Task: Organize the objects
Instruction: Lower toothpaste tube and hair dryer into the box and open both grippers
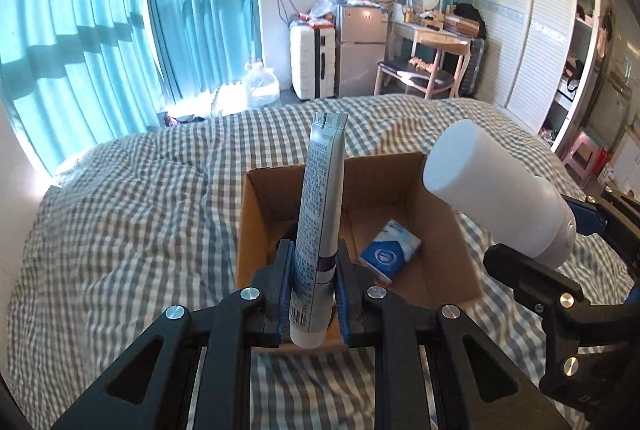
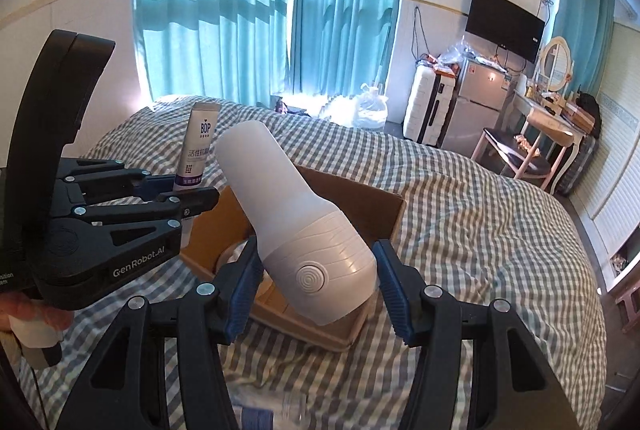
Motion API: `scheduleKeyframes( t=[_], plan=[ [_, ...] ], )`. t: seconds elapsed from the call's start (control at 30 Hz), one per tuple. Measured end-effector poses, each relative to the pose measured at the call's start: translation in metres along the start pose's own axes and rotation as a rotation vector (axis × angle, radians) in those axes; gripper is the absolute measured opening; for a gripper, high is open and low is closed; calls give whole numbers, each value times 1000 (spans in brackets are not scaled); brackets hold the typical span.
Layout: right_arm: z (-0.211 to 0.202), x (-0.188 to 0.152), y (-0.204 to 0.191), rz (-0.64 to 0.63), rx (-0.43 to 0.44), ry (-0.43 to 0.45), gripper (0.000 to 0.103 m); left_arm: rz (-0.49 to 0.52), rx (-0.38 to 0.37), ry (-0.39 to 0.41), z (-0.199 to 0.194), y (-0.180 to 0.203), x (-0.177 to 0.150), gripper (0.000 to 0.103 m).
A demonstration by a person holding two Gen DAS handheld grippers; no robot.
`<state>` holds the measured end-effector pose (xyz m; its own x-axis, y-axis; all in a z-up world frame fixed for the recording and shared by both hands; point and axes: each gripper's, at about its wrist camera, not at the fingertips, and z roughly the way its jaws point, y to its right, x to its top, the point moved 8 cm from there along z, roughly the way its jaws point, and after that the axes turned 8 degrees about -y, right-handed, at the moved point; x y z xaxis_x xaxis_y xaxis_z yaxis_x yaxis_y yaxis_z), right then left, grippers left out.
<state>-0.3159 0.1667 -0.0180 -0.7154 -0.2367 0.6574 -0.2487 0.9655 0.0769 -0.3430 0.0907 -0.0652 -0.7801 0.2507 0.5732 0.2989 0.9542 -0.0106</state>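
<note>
Left tongs [image 1: 314, 282] clamp tube [image 1: 320, 206] over box [image 1: 452, 270].

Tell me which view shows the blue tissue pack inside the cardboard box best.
The left wrist view: it looks down into the cardboard box, where the blue tissue pack lies on the floor right of the toothpaste tube. In the right wrist view the white bottle covers the box's inside, so the pack is hidden.

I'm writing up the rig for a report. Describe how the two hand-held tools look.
Both are alike: the left tool and the right tool have black plastic linkage arms with triangular cut-outs and silver round pivot bolts, and ribbed blue pads line the fingers. The left tool's side bears white "GenRobot.AI" lettering and a tall curved black handle.
</note>
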Motion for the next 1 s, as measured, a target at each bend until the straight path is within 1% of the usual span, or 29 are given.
scheduleKeyframes(
  t=[0.13,0.2,0.27,0.4,0.5,0.57,0.7,0.97,1.0],
  plan=[
    [51,11,12,5,-15,-51,55,3,-1,-45,47,-5,7,19],
    [78,14,18,23,-5,-83,55,6,-2,-63,65,-4,6,19],
    [102,14,24,35,-11,-105,55,1,-23,-92,82,-2,5,19],
    [134,9,32,70,18,-135,55,17,-28,-115,107,-1,6,19],
    [145,11,35,70,18,-138,55,15,-40,-128,119,0,7,19],
    [150,11,31,61,22,-140,55,13,-41,-133,127,1,9,19],
    [154,11,31,68,15,-139,55,13,-41,-140,135,0,9,19],
    [144,12,34,97,29,-124,56,5,-46,-128,129,2,2,20],
    [142,12,34,103,30,-122,57,5,-51,-128,127,0,1,20]
  ],
)
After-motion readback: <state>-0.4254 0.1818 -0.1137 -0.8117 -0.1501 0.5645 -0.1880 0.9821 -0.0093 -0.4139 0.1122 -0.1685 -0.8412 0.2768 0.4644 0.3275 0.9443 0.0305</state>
